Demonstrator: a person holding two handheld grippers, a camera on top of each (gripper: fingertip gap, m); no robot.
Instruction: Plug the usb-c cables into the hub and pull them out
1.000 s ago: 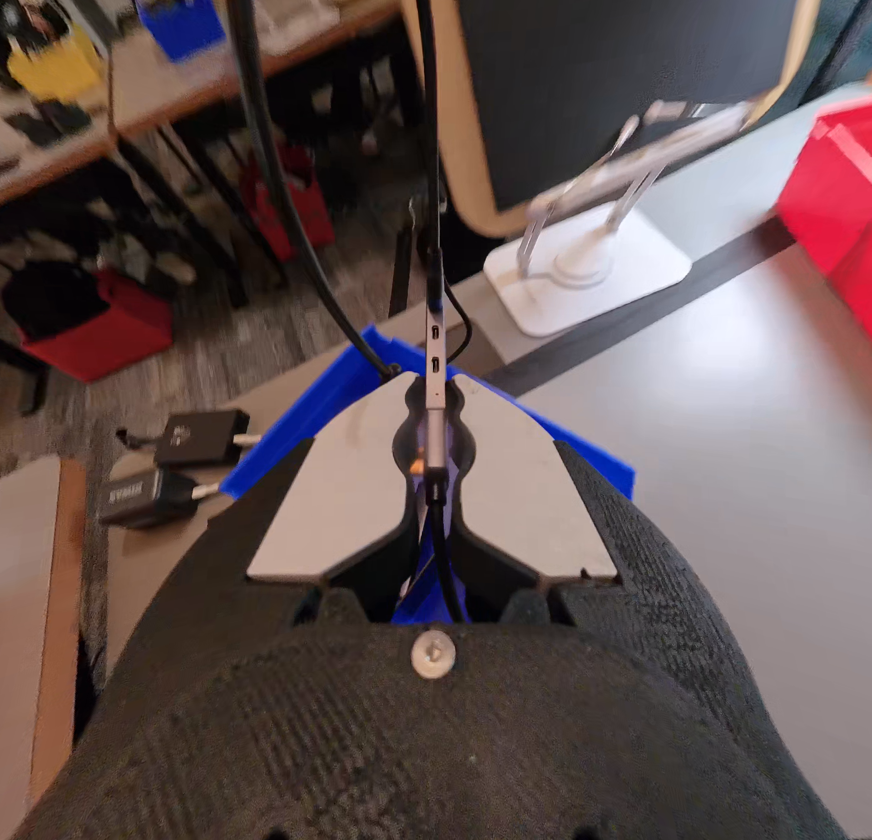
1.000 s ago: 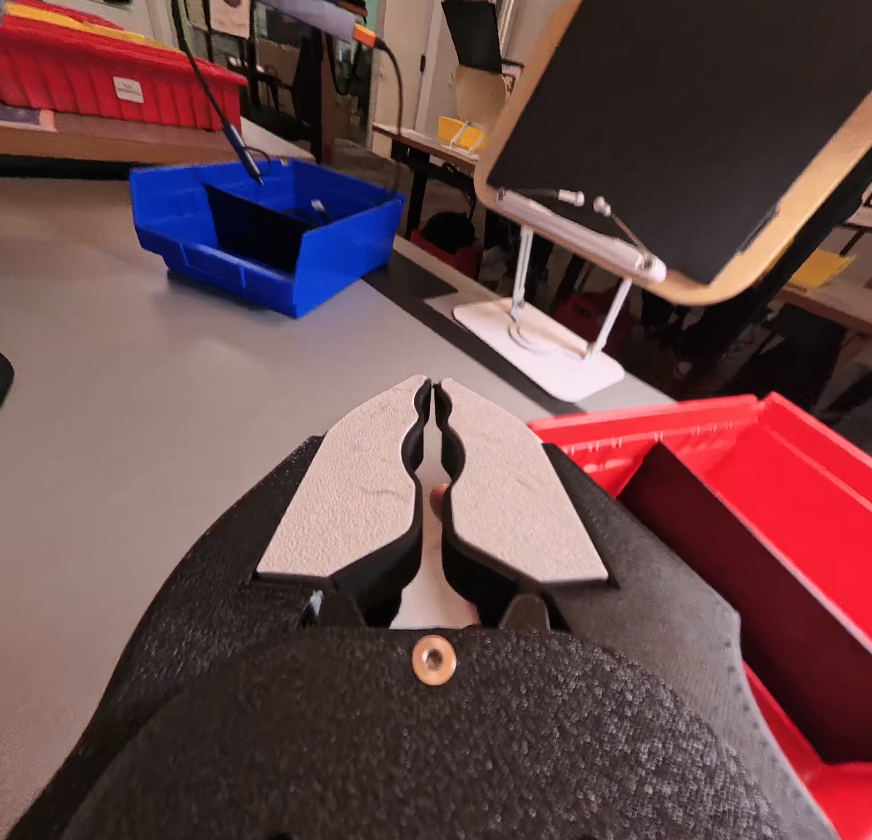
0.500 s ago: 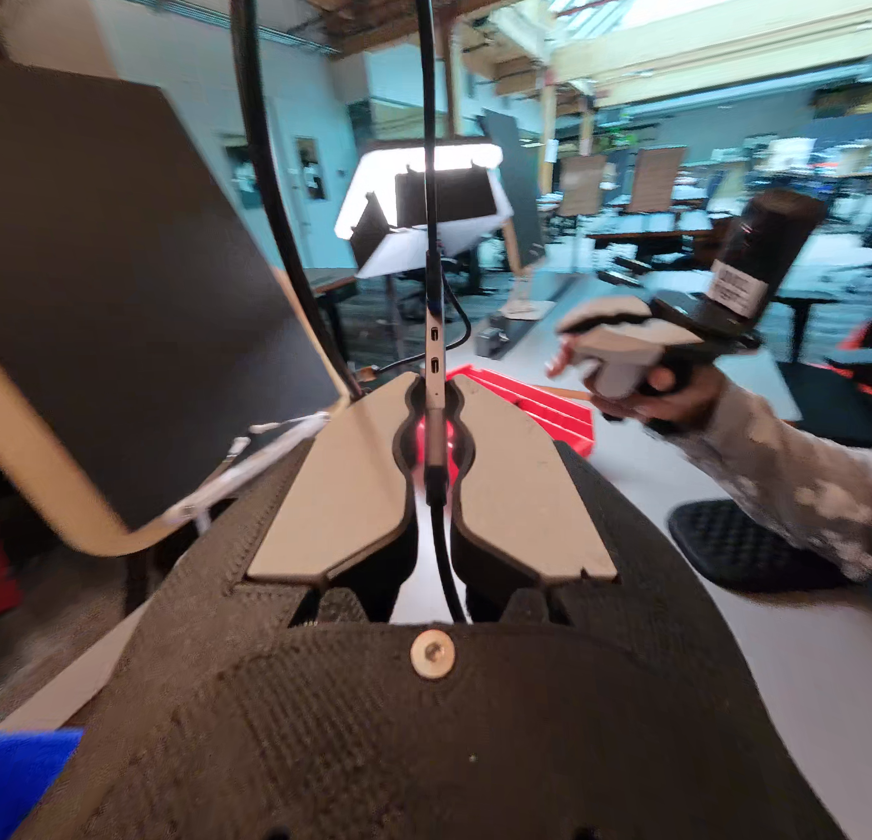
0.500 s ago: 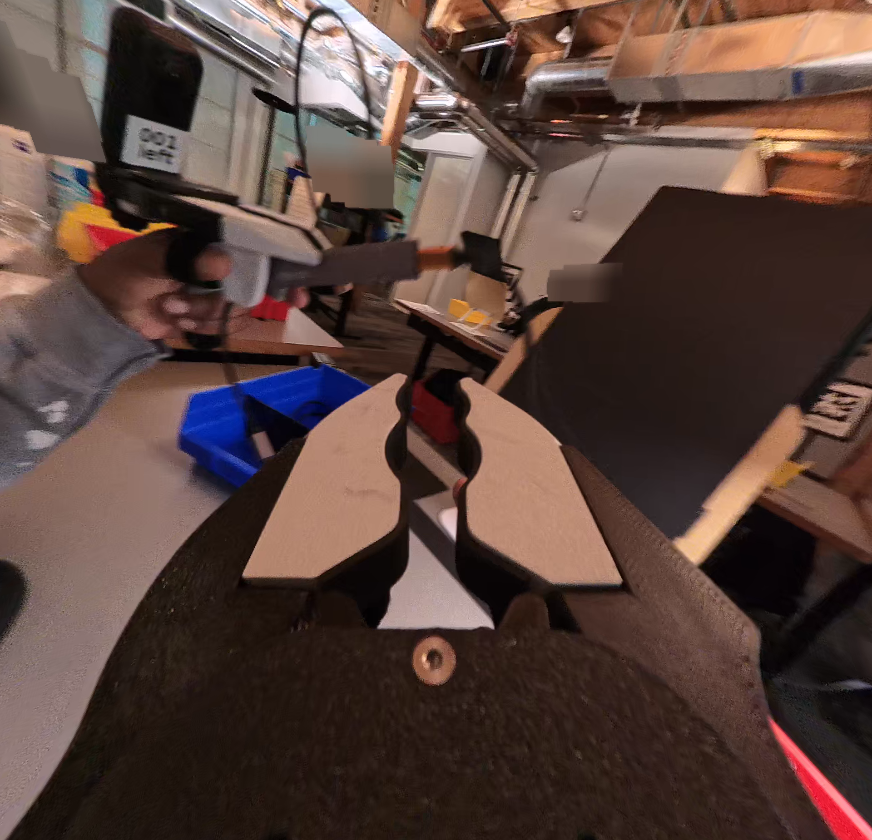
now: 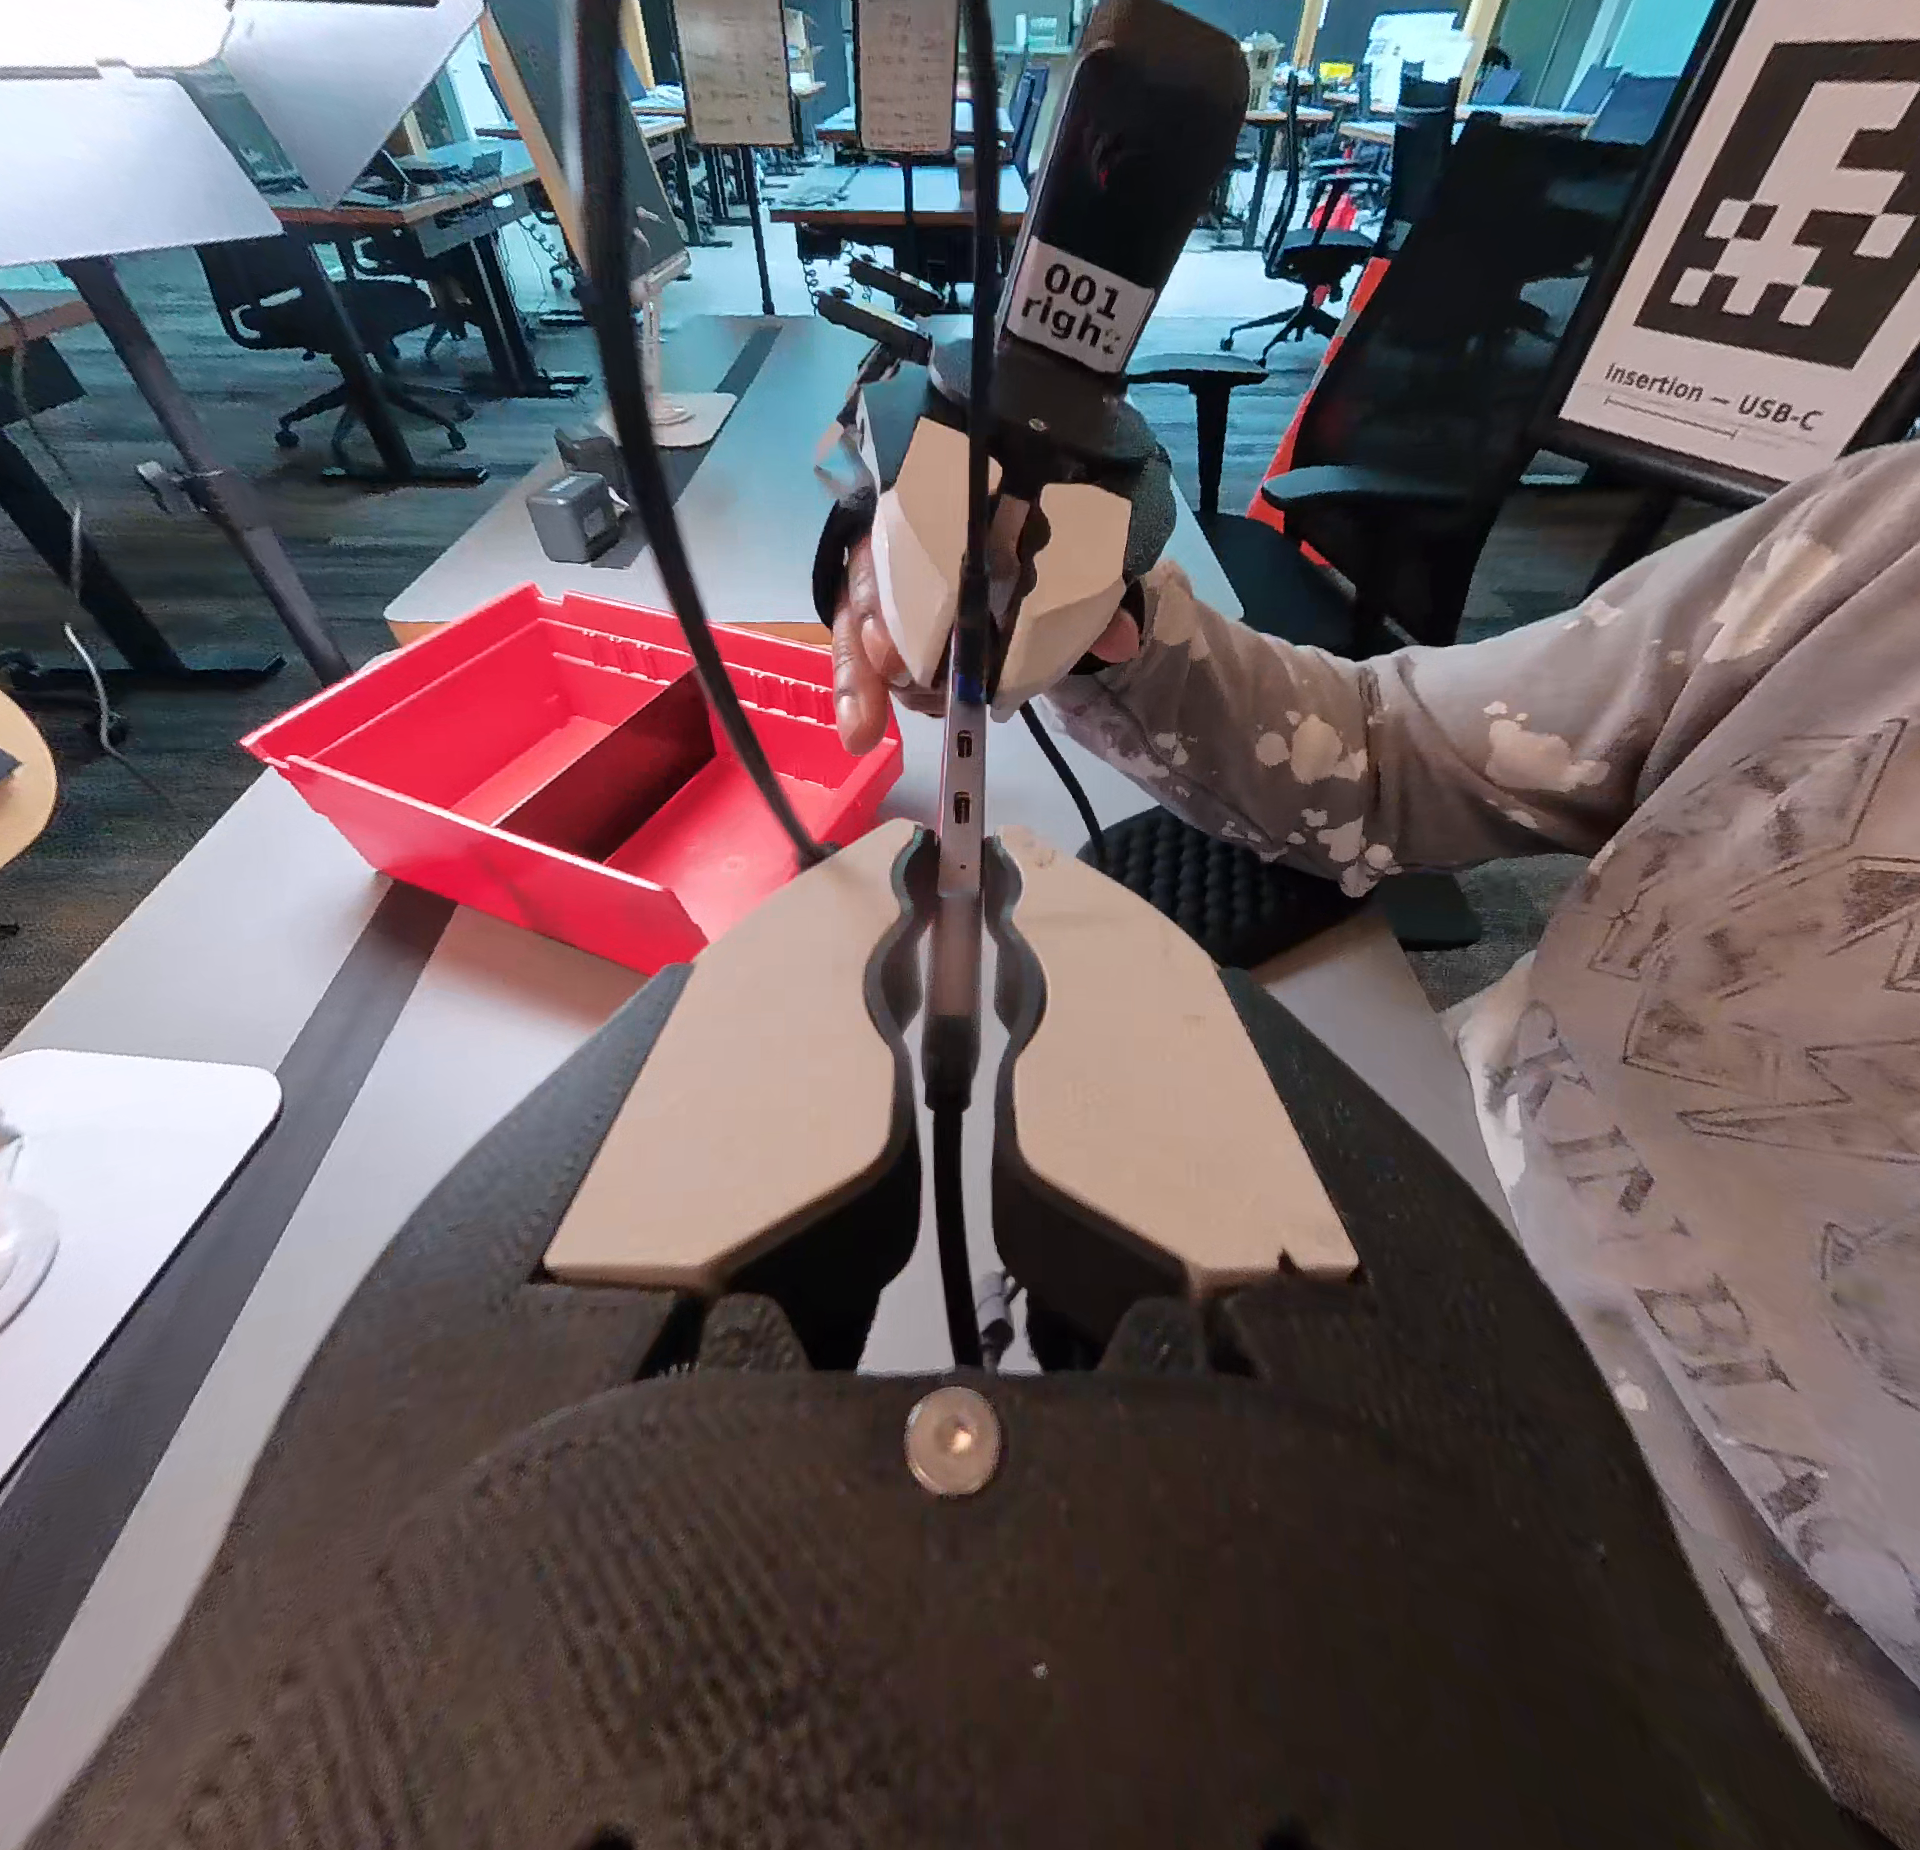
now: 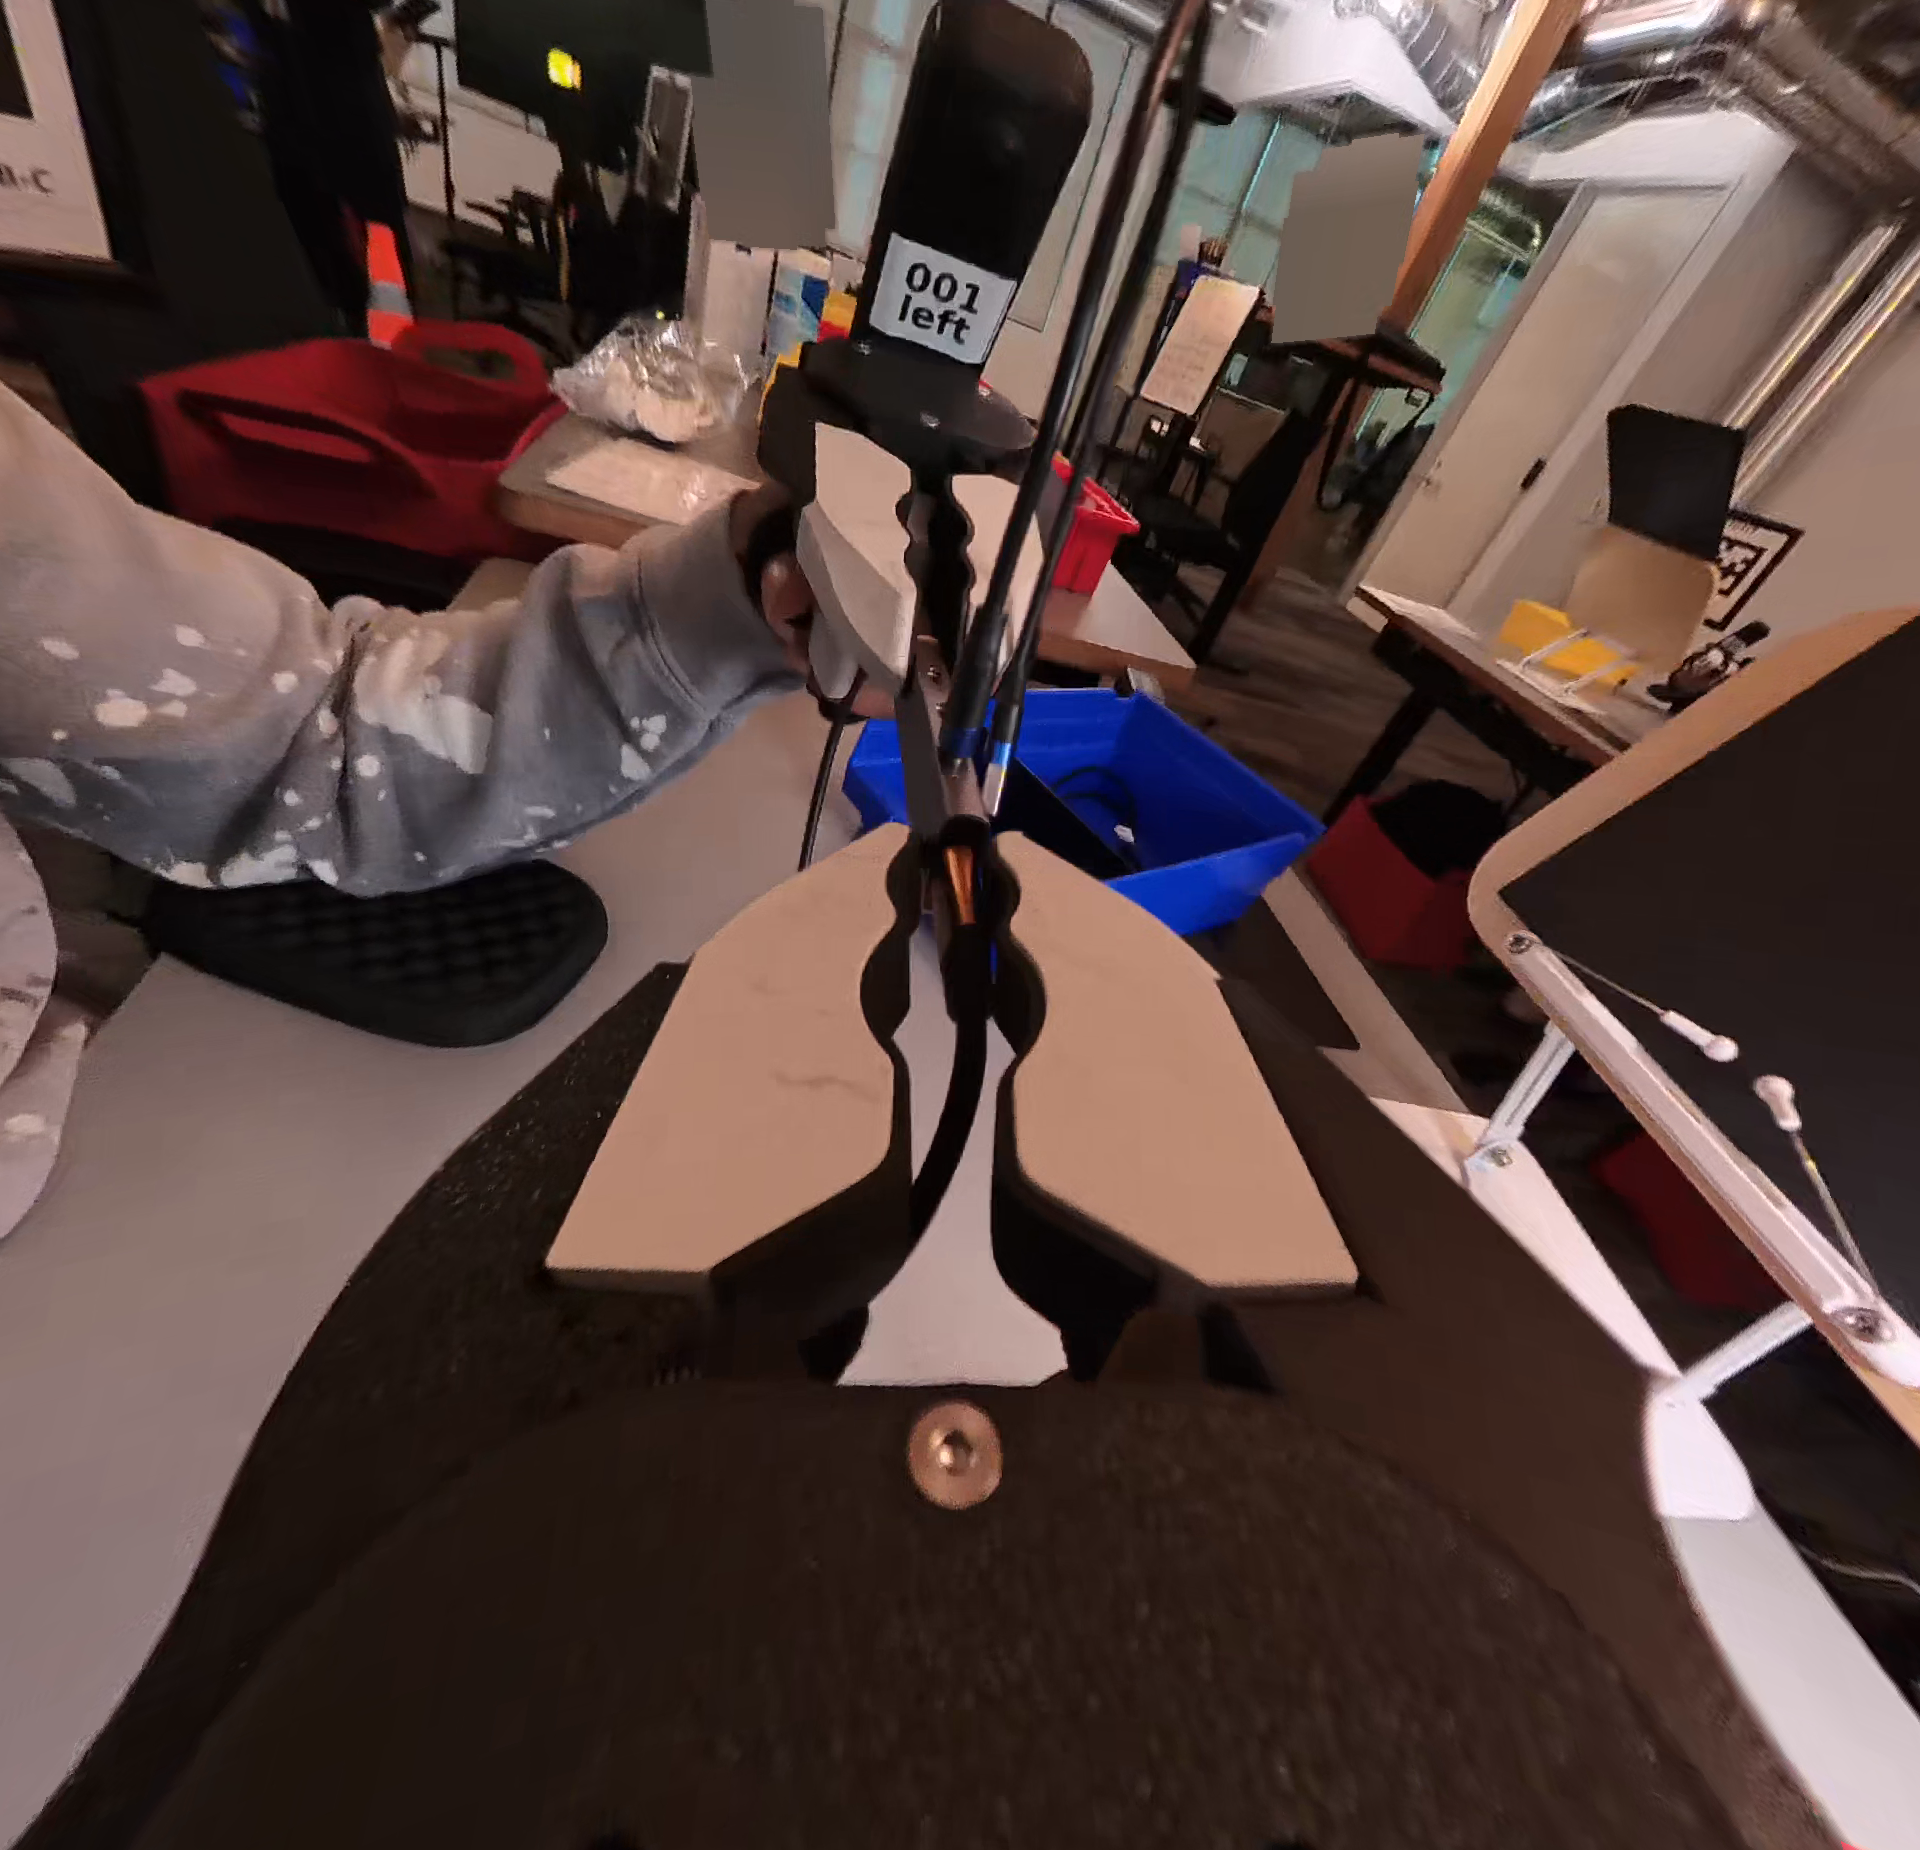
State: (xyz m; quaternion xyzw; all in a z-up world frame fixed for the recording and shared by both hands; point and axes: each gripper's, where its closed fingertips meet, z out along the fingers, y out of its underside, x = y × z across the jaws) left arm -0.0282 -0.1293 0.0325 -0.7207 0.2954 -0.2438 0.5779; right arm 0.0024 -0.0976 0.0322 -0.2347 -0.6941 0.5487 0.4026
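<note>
An open workshop with desks and office chairs fills the background, and a grey tabletop (image 5: 312, 927) runs beneath my grippers. At left centre of the left wrist view a red plastic bin with a black divider (image 5: 582, 772) sits on it. In the middle of that frame my left gripper (image 5: 958, 850) is pressed onto the slim silver usb-c hub (image 5: 961, 792), pinching it edge-on so its ports face up. Beyond it, upper centre, my right gripper (image 5: 987, 678) meets the hub's far end. In the right wrist view, a blue plastic bin (image 6: 1143, 824) lies centre right on the tabletop. My right gripper (image 6: 954, 844) is closed around an orange-collared black usb-c cable plug (image 6: 958, 891) at the hub (image 6: 925, 761). Two blue-collared black cables (image 6: 982, 751) stand in the hub just beyond.
</note>
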